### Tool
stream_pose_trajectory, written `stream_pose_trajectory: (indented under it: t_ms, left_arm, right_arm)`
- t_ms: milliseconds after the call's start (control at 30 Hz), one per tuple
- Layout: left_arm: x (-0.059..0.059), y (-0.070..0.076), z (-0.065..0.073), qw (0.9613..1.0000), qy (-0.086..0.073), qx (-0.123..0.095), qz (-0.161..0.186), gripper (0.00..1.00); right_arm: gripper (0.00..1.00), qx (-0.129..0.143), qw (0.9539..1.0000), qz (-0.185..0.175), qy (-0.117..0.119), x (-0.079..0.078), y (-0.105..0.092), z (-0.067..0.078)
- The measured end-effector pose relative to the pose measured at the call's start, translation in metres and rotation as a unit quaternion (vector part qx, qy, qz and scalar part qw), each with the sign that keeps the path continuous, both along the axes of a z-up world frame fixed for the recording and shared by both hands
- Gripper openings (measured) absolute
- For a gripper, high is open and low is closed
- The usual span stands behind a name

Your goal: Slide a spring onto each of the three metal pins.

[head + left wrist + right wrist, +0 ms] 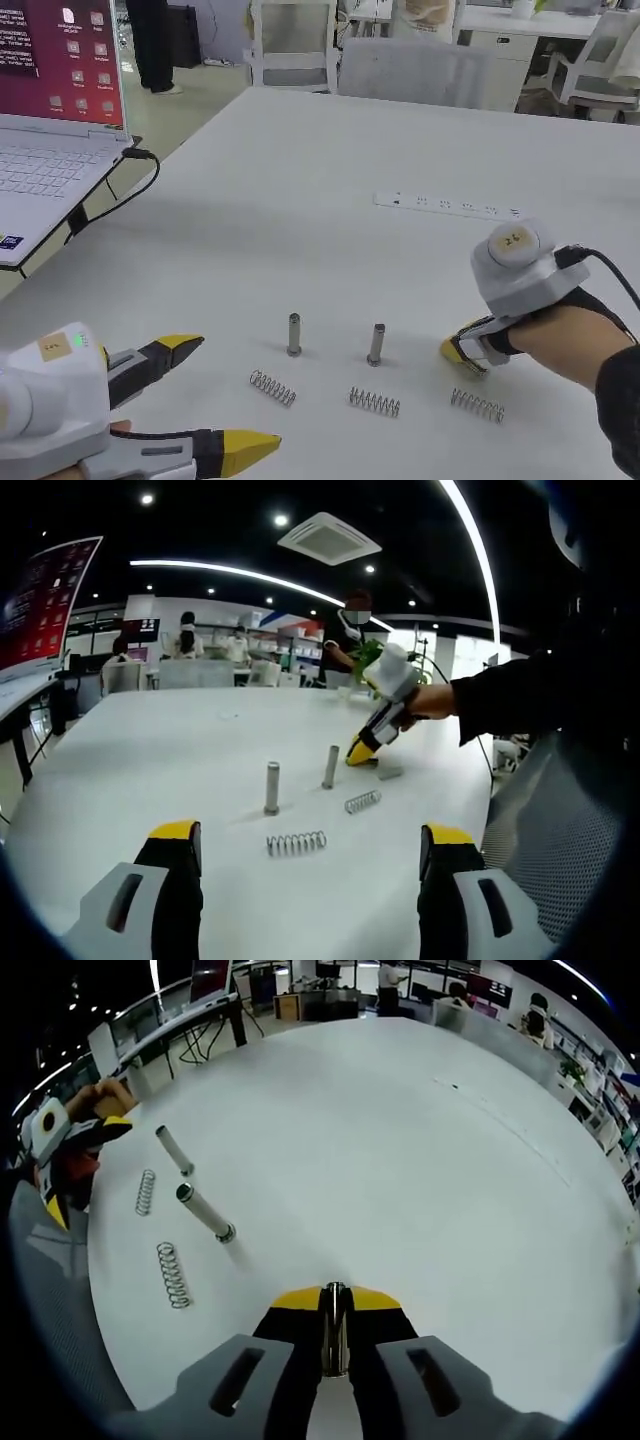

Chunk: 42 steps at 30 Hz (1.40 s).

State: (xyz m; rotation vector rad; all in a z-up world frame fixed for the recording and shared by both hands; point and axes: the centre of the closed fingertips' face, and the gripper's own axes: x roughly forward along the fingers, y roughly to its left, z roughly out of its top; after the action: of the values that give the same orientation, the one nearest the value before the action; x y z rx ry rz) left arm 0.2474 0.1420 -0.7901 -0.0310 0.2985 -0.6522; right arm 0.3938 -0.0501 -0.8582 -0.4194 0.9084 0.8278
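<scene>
Two metal pins stand upright on the white table, one point(294, 334) to the left of the other point(377, 344). Three springs lie flat in front of them: left point(272, 388), middle point(374, 402) and right point(477, 405). My right gripper point(465, 352) rests low on the table right of the pins, shut on a third metal pin point(335, 1332) held between its yellow tips. My left gripper point(225, 392) is open at the near left with nothing between its jaws. From it I see both pins point(271, 787) point(331, 766) and a spring point(296, 842) ahead.
An open laptop point(50, 120) sits on a stand at the far left, with its black cable point(140, 185) trailing on the table. A white power strip point(450, 207) lies farther back. Chairs point(410, 70) line the far edge.
</scene>
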Motion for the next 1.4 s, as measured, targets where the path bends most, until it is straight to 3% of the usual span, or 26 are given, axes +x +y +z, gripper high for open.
stream_pose_trajectory:
  t_ms: [800, 1400]
  left_arm:
    - [0.000, -0.002, 0.003, 0.9999, -0.007, -0.001, -0.008, 0.86]
    - [-0.001, -0.005, 0.007, 0.9999, -0.010, 0.001, -0.007, 0.86]
  right_arm:
    - [0.06, 0.033, 0.9988, -0.002, -0.035, -0.020, 0.003, 0.043]
    - [0.06, 0.042, 0.9980, -0.001, -0.047, -0.026, -0.003, 0.047]
